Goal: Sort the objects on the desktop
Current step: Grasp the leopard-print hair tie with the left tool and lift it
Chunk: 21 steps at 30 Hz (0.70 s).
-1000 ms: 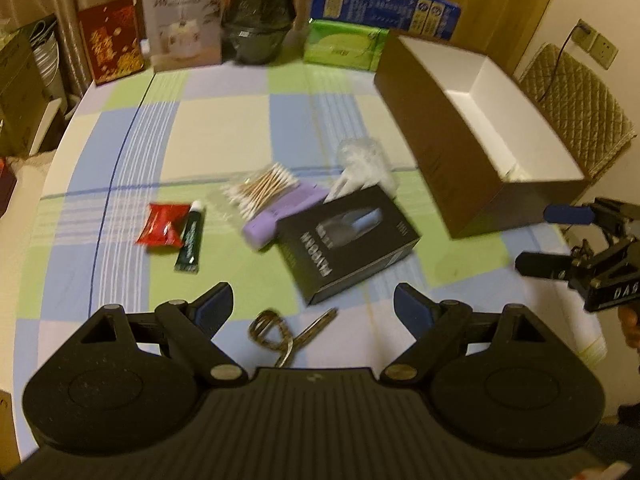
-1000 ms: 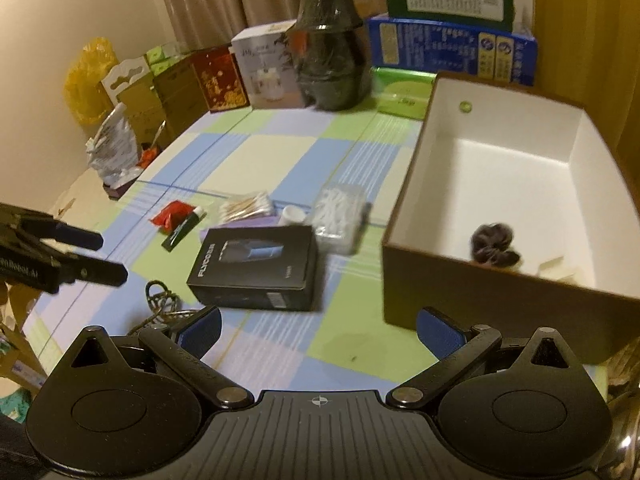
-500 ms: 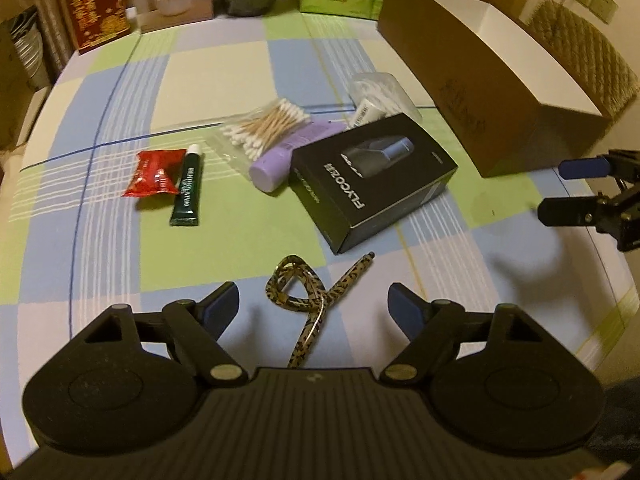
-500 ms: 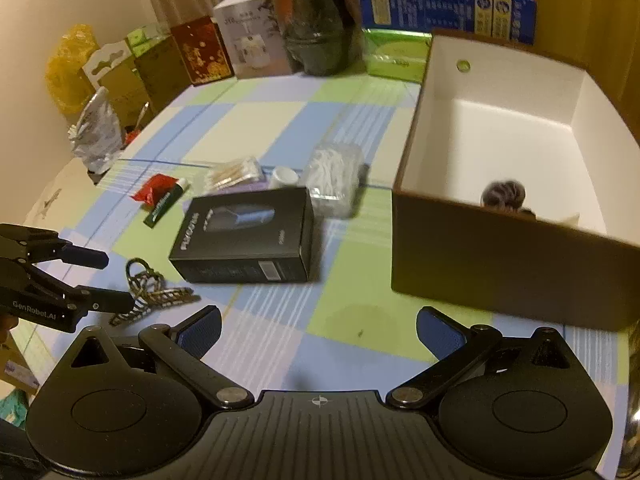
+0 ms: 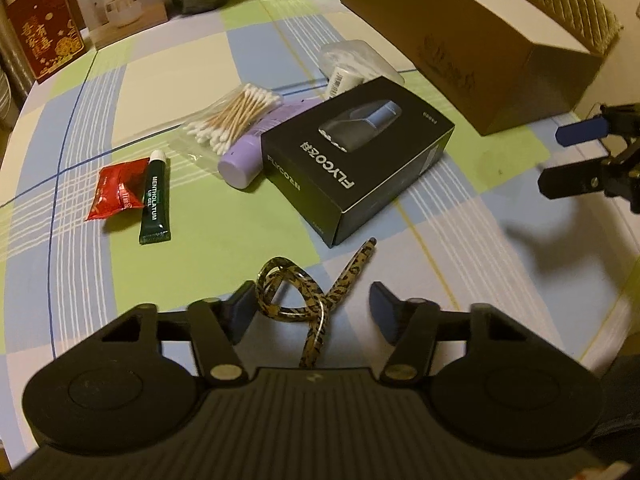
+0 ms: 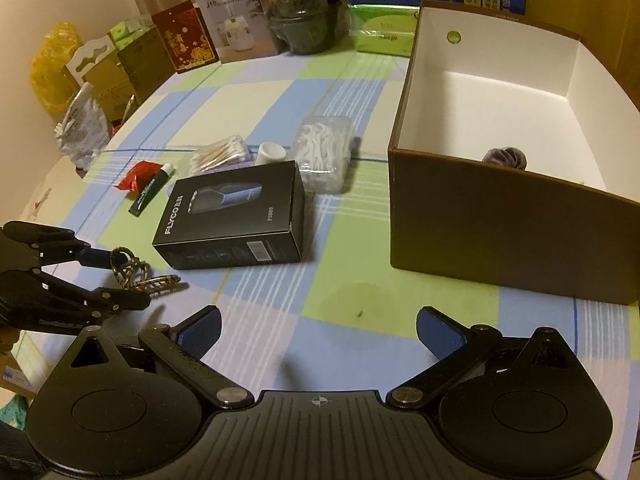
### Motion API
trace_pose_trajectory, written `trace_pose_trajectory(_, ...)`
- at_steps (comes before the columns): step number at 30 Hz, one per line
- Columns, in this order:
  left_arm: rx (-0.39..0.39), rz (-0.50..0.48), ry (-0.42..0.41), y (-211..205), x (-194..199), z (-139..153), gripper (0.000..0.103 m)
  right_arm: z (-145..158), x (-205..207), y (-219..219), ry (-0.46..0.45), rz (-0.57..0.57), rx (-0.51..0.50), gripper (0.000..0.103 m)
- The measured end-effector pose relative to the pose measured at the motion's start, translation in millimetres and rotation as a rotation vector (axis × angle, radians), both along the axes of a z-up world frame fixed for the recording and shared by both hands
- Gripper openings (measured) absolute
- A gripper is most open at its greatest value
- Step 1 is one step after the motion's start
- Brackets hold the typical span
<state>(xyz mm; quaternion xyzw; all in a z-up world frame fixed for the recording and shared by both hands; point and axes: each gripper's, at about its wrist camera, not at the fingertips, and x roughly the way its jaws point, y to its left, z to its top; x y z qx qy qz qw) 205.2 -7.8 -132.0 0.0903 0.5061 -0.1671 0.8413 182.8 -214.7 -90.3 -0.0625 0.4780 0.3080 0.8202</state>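
A leopard-print hair clip (image 5: pixel 298 300) lies on the checked tablecloth between the fingers of my left gripper (image 5: pixel 314 310), whose jaws are closing. The left pad is at the clip's loop and the right pad stands apart from it. The right wrist view shows the same clip (image 6: pixel 132 270) at the left gripper (image 6: pixel 120 280). My right gripper (image 6: pixel 318 328) is open over bare cloth in front of the brown box (image 6: pixel 512 232), with nothing between its fingers. A black shaver box (image 5: pixel 356 160) lies just beyond the clip.
Cotton swabs (image 5: pixel 236 116), a purple tube (image 5: pixel 248 156), a green lip-gel tube (image 5: pixel 155 200) and a red packet (image 5: pixel 118 190) lie left of the shaver box. A clear case (image 6: pixel 324 152) sits behind it. A dark scrunchie (image 6: pixel 506 157) lies in the brown box. Cartons line the far edge.
My left gripper has come down over the hair clip and its fingers have drawn in around it. The right gripper has sunk a little toward the cloth and stays open.
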Motion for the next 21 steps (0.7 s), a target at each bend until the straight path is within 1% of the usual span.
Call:
trace_pose_trajectory(4,0.033,-0.019,-0.027,-1,-1,-5,0.045,-1,0,3,0.002,0.006,0.0,0.101)
trace_pose_trajectory(8,0.013,-0.013,-0.039,6,-6,-4,0.045,-2,-1,11,0.003,0.03,0.007,0.101)
trace_pose_trajectory(11,0.009,0.01,-0.038,15,-11,-3,0.045,-5,-1,22,0.003,0.061,0.013,0.101)
trace_pose_trajectory(15,0.007,0.084,-0.029,36,-20,-1,0.045,-11,-1,41,-0.021,0.112,0.018,0.101)
trace_pose_trajectory(21,0.03,0.274,-0.017,83,-27,3,0.045,-21,9,67,-0.084,0.173,0.016,0.101)
